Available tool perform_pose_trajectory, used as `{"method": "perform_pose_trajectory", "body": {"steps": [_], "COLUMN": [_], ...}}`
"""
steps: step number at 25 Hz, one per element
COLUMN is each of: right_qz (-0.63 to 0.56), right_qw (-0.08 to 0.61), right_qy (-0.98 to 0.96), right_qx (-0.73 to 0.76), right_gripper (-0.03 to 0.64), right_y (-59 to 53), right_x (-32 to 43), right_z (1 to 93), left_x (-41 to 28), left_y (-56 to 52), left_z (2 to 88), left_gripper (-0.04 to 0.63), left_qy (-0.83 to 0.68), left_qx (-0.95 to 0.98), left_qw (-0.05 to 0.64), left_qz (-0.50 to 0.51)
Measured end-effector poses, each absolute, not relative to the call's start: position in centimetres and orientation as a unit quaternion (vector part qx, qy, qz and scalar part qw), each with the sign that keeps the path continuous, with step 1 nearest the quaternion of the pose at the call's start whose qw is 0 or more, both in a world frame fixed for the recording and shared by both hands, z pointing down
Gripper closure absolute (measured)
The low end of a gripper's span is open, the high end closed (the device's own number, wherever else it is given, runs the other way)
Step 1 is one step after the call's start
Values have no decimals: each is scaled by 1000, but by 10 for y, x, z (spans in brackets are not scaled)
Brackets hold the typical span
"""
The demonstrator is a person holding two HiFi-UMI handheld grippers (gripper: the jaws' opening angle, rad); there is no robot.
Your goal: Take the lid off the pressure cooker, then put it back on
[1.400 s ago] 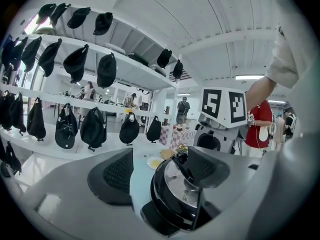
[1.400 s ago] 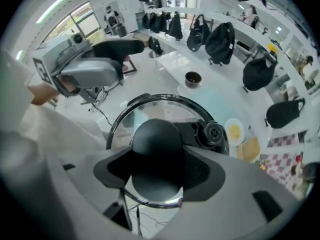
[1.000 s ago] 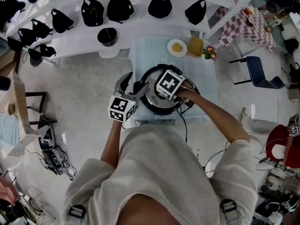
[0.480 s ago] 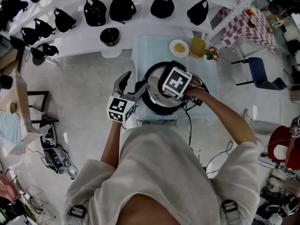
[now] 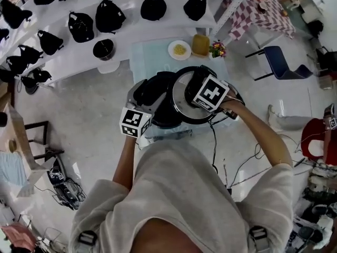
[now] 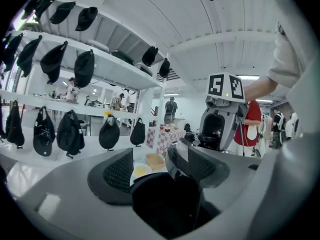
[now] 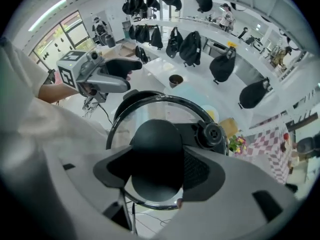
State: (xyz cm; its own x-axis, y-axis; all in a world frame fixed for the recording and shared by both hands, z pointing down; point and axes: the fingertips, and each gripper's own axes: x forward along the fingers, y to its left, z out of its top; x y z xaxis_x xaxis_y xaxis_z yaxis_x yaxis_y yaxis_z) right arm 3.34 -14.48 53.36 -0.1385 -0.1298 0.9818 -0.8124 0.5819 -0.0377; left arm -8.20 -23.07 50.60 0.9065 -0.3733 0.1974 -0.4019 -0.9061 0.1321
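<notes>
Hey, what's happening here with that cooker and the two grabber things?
A person is working on a pressure cooker with a handheld gripper in each hand. The right gripper is clamped on the black knob of the glass lid, holding it off to the right of the open pot and still partly over it. The left gripper grips the pot's left edge, apparently to steady it. So the lid is off and not yet put back on.

Shop-like hall: shelved black bags
</notes>
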Motion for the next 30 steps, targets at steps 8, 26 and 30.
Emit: {"method": "perform_pose_trajectory", "body": {"steps": [8,26,30], "right_qz": [369,406,396], "right_qw": [527,521,504], "right_qy": [-640,-615,-631], "right_qx": [419,432,437], "right_gripper": [345,345,345], "right_y": [-68,-34,-58], "right_x": [140,228,225], "right_z": [530,615,661], "left_x": [23,84,76], "left_y": [-184,-159,-168], "left_z": [506,506,504], "left_gripper": [272,272,272], "left_qy": [-105,-104,-126], "left_qx": [987,984,980], "left_qw": [81,75,78], "left_qz": [92,127,129]}}
